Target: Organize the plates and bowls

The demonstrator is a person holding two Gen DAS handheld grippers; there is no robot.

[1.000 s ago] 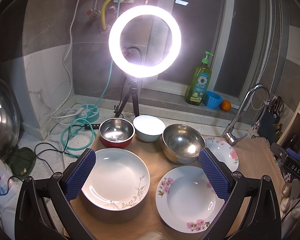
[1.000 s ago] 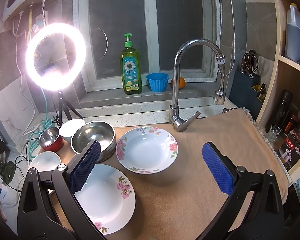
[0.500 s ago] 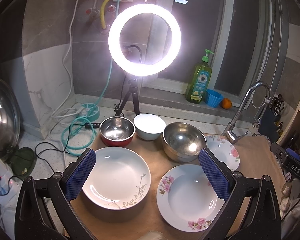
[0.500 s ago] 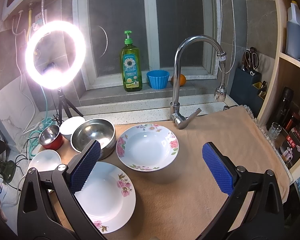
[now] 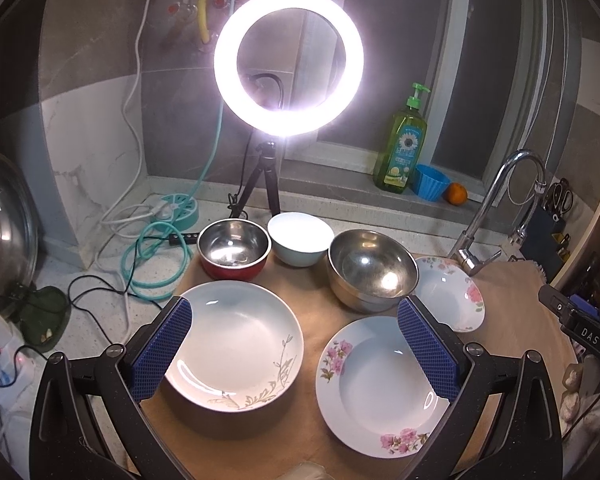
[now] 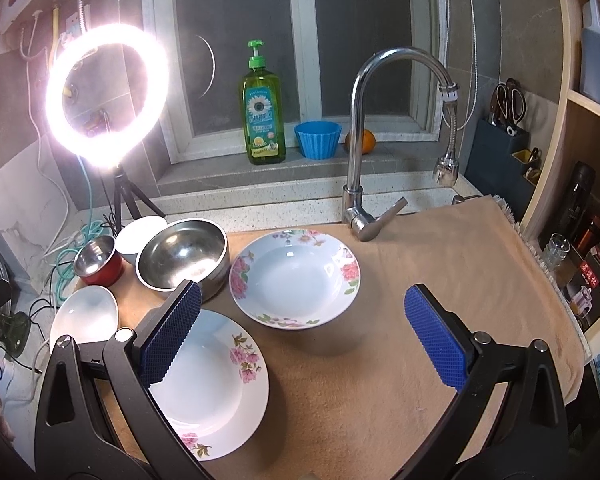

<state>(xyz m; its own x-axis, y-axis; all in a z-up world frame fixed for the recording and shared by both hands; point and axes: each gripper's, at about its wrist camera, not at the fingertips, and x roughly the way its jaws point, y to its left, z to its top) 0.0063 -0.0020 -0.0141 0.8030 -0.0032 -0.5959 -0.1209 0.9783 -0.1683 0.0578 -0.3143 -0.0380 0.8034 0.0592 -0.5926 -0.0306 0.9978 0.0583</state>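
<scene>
On a tan mat [image 5: 320, 308] lie a white plate with a leaf pattern [image 5: 236, 344], a near pink-flowered plate [image 5: 380, 384] and a far pink-flowered plate [image 5: 448, 292]. Behind them stand a red-sided steel bowl [image 5: 233, 249], a white bowl [image 5: 300, 239] and a large steel bowl [image 5: 372, 270]. My left gripper [image 5: 296, 352] hovers open above the two near plates, holding nothing. In the right wrist view the far flowered plate [image 6: 295, 276] sits ahead of my open right gripper [image 6: 304, 332]; the near flowered plate [image 6: 212, 380] lies under its left finger.
A lit ring light [image 5: 288, 62] on a tripod stands behind the bowls, with cables [image 5: 152, 256] at its left. A tap [image 6: 364, 152] rises behind the mat. Soap bottle [image 6: 263, 112], blue cup [image 6: 316, 139] and orange on the sill. Shelves [image 6: 580, 200] at right.
Both views have shifted slightly: the left gripper edged a little forward and right over the plates. The dishes have not moved, and both grippers stay open.
</scene>
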